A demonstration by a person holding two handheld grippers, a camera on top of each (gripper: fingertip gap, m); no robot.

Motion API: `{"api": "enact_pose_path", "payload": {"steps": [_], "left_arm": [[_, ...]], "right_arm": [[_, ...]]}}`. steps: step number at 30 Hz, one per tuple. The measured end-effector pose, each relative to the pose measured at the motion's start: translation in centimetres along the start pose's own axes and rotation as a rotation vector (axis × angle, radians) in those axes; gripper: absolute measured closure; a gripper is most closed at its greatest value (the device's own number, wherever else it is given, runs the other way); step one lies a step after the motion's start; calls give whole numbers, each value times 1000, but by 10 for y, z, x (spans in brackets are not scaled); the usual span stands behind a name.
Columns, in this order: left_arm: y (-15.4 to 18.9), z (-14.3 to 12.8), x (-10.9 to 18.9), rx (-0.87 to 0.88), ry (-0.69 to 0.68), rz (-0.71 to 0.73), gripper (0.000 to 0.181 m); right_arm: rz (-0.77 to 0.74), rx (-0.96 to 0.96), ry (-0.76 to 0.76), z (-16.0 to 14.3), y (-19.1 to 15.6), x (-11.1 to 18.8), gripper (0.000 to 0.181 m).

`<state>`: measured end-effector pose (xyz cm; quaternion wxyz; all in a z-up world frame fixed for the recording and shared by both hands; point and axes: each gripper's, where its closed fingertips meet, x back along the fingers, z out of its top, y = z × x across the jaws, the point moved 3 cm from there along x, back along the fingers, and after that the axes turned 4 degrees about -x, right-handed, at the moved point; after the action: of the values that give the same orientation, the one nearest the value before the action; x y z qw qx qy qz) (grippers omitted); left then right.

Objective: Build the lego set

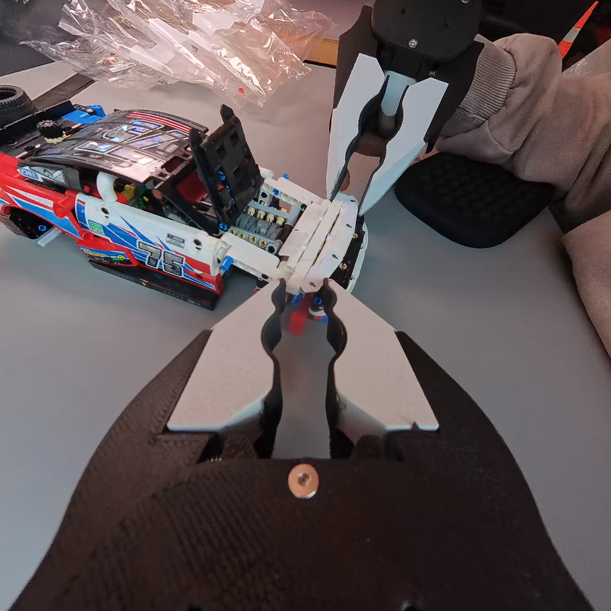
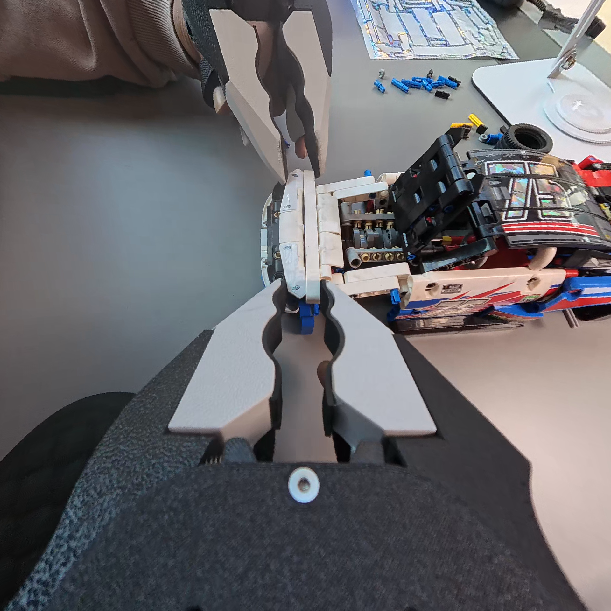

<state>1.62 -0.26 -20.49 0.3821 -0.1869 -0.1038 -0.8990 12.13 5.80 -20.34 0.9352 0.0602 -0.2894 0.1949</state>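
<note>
A red, white and blue lego race car (image 1: 139, 231) stands on the grey table, its black hood (image 1: 228, 172) raised over the engine. Its white front panel (image 1: 330, 238) stands across the nose. My left gripper (image 1: 304, 287) is shut on the panel's near end. My right gripper (image 1: 345, 203) is shut on its far end. In the right wrist view the car (image 2: 463, 291) lies to the right. There my right gripper (image 2: 302, 287) clasps the near end of the panel (image 2: 297, 231) and my left gripper (image 2: 299, 175) clasps the far end.
Clear plastic bags (image 1: 182, 43) lie behind the car, with a loose tyre (image 1: 13, 99) at the left and a black pad (image 1: 472, 201) at the right. A sticker sheet (image 2: 429, 29), several blue pins (image 2: 420, 82), a tyre (image 2: 525, 139) and a white stand base (image 2: 529, 89) lie beyond the car. Across from one pair of fingers to the other is roughly 8 cm.
</note>
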Motion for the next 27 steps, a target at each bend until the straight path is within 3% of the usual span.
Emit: {"api": "enact_pose_path", "payload": {"steps": [27], "left_arm": [[15, -5, -1, 9, -33, -72, 160]], "right_arm": [[57, 16, -34, -5, -11, 0, 162]]}}
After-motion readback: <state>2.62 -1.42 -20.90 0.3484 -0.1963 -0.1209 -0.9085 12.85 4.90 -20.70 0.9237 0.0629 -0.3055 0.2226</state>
